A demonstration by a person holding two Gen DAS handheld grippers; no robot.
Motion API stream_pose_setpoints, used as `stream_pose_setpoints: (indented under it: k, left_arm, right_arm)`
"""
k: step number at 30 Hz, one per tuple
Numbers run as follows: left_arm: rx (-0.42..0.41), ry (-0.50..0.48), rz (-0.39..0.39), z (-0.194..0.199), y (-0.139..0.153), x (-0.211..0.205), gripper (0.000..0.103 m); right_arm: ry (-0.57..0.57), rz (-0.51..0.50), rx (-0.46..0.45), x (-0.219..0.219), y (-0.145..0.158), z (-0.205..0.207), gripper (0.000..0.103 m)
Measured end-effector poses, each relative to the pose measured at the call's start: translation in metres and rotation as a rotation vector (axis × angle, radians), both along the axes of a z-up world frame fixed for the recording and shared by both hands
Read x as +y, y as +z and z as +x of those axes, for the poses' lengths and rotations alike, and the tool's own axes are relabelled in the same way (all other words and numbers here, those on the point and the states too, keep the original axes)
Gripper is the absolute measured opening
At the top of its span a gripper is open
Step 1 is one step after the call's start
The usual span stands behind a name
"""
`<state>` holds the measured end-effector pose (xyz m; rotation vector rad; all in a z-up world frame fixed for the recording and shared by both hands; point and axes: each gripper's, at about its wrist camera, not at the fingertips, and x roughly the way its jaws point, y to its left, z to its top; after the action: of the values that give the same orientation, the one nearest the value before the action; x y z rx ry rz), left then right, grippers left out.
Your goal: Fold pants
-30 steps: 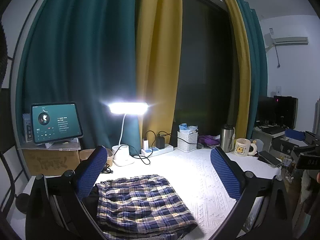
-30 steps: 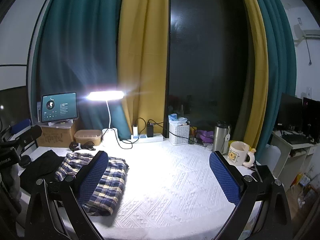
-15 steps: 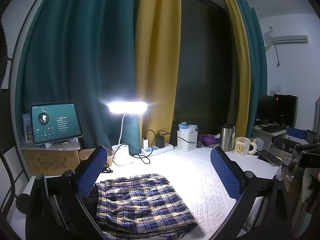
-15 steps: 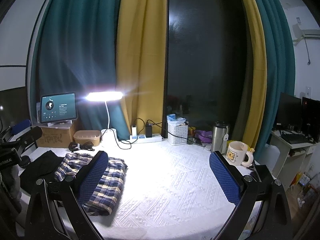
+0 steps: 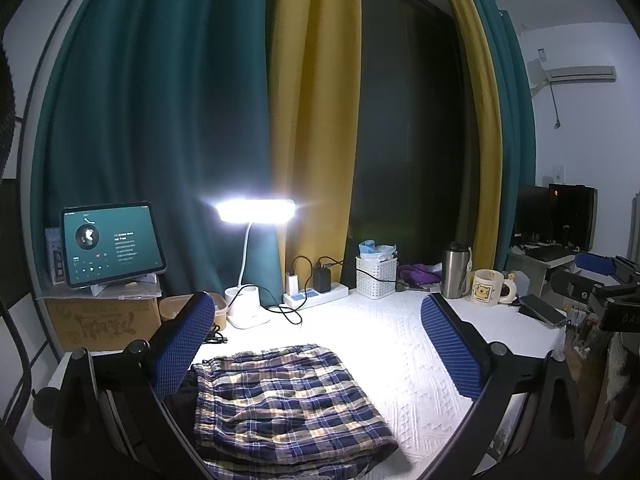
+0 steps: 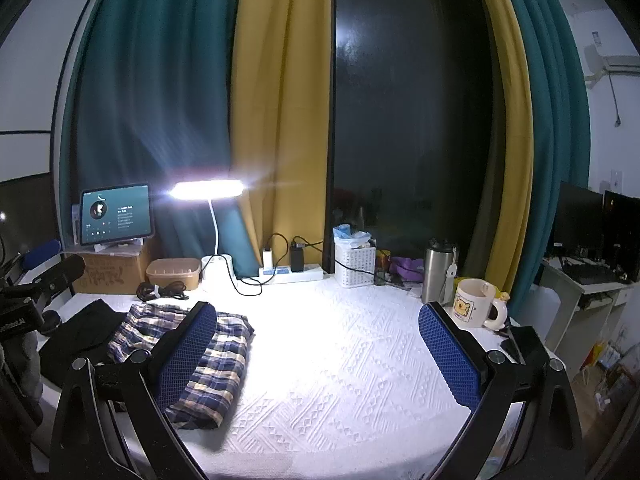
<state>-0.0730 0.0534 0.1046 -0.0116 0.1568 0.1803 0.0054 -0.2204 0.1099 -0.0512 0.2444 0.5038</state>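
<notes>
Everything is placed relative to the lit white desk lamp [image 6: 214,240] at the back of the white textured tablecloth [image 6: 340,360]. Left of the lamp sit a tan lidded box [image 6: 173,273], then a cardboard carton [image 6: 110,274] with a tablet [image 6: 115,214] on top. Right of it lie a white power strip [image 6: 291,273], a white mesh basket [image 6: 355,262], a steel flask [image 6: 439,276] and a cartoon-printed mug [image 6: 474,308]. Before the lamp, leftward, lie the folded blue plaid pants [image 6: 188,356], a black cloth [image 6: 82,334] at their left.

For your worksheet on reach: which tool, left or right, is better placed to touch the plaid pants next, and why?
Left, probably. The plaid pants lie directly below and between the open left tool. The right tool, also open, faces bare white tablecloth, with the pants off to its left.
</notes>
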Motion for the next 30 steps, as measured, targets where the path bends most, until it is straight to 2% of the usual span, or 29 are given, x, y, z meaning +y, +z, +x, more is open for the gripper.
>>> stream_pose_setpoints:
  k: [30]
  left_arm:
    - [-0.006,-0.012,0.004,0.0007,-0.0008,0.0012,0.102]
  right_arm:
    - [-0.003,0.002,0.0,-0.0003,-0.0005,0.0009,0.102]
